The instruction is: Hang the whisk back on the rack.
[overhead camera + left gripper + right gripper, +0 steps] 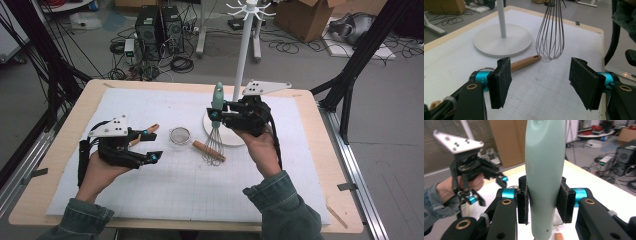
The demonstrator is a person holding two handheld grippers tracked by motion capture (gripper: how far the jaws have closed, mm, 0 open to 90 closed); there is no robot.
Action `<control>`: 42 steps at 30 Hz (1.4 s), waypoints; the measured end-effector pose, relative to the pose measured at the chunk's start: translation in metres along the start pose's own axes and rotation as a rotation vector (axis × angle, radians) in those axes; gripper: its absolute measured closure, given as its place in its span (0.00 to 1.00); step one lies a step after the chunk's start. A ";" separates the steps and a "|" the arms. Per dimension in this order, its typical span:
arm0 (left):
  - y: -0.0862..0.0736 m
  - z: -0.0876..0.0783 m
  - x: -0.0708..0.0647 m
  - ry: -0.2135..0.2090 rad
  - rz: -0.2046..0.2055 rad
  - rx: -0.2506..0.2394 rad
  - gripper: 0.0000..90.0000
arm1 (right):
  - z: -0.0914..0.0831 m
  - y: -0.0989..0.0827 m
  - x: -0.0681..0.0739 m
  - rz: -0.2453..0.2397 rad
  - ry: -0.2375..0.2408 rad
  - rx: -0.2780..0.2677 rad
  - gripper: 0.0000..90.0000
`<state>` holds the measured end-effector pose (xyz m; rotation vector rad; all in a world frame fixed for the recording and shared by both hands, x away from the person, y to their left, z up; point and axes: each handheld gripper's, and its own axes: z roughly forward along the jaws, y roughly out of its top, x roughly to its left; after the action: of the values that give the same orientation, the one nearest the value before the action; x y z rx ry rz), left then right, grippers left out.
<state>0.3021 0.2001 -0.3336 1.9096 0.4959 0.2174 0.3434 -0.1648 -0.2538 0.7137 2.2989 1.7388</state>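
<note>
- Pale wooden worktop (320, 165) carries a white gridded mat (150, 190).
- Right hand-held gripper (544, 202) clamps a mint-green-handled wire whisk (216, 131) upright.
- Left hand-held gripper (541, 85) stands open, empty.

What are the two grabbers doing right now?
Left gripper: open, holding nothing.
Right gripper: closed on the whisk, gripping its green handle.

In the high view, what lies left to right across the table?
Left gripper, open → small round metal strainer → wooden handle → wire whisk with pale green handle → right gripper clamping that handle.
</note>
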 end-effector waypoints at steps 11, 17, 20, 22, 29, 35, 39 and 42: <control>-0.017 -0.009 0.005 0.063 -0.013 0.018 0.31 | -0.010 0.025 -0.019 0.018 -0.070 -0.004 0.74; -0.024 -0.011 0.008 0.101 -0.023 0.026 0.24 | -0.011 0.038 -0.026 0.020 -0.103 -0.007 0.74; -0.026 -0.013 0.010 0.120 -0.032 0.028 0.21 | -0.013 0.043 -0.028 0.022 -0.117 -0.011 0.74; -0.027 -0.014 0.011 0.124 -0.037 0.030 0.19 | -0.014 0.047 -0.029 0.019 -0.128 -0.016 0.74; -0.029 -0.015 0.013 0.136 -0.045 0.036 0.15 | -0.020 0.061 -0.035 0.021 -0.161 -0.030 0.74; -0.030 -0.017 0.014 0.150 -0.051 0.037 0.13 | -0.023 0.075 -0.039 0.024 -0.185 -0.035 0.74; -0.028 -0.020 0.014 0.162 -0.050 0.028 0.11 | -0.023 0.084 -0.042 0.014 -0.203 -0.032 0.74; -0.027 -0.021 0.013 0.163 -0.046 0.024 0.11 | -0.023 0.090 -0.044 0.020 -0.215 -0.027 0.74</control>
<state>0.2993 0.2318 -0.3518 1.9104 0.6537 0.3401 0.3968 -0.1866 -0.1686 0.8755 2.1282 1.6108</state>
